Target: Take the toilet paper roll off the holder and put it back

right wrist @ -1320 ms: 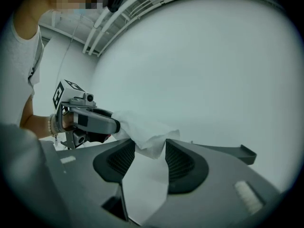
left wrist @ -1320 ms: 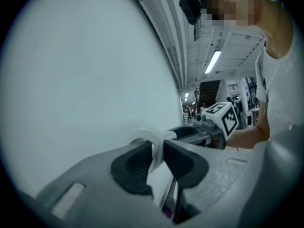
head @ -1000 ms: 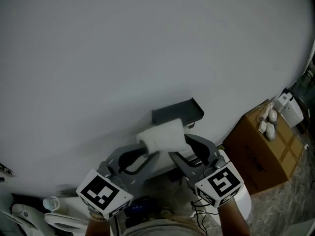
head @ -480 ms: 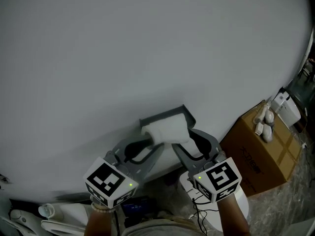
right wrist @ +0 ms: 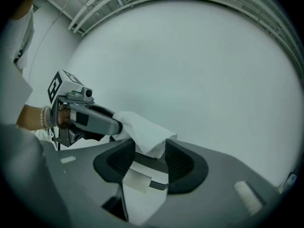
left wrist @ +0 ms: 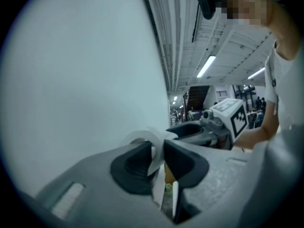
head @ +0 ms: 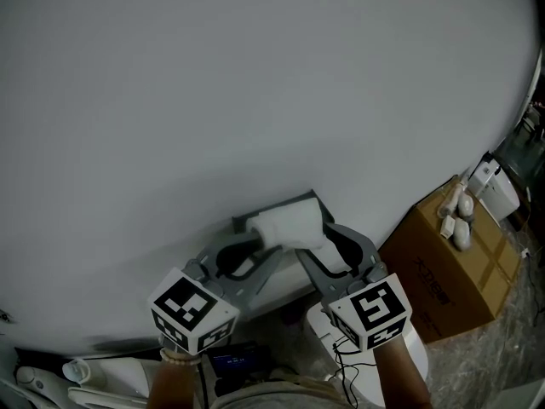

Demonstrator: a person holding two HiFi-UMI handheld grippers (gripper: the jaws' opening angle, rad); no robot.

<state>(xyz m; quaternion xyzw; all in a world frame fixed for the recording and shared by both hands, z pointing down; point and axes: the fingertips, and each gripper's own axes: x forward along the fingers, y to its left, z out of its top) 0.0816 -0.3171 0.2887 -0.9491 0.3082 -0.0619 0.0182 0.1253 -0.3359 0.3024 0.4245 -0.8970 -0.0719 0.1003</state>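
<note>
White toilet paper roll (head: 288, 227) sits against the dark holder (head: 272, 206) on the wall, between your grippers. Your left gripper (head: 258, 247) pinches its near rim, jaws half closed; your right gripper (head: 326, 239) squeezes the other end.

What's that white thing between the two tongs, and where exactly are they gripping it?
It is the toilet paper roll, held at both ends: the left tongs pinch its left end and the right tongs clamp its right end.
</note>
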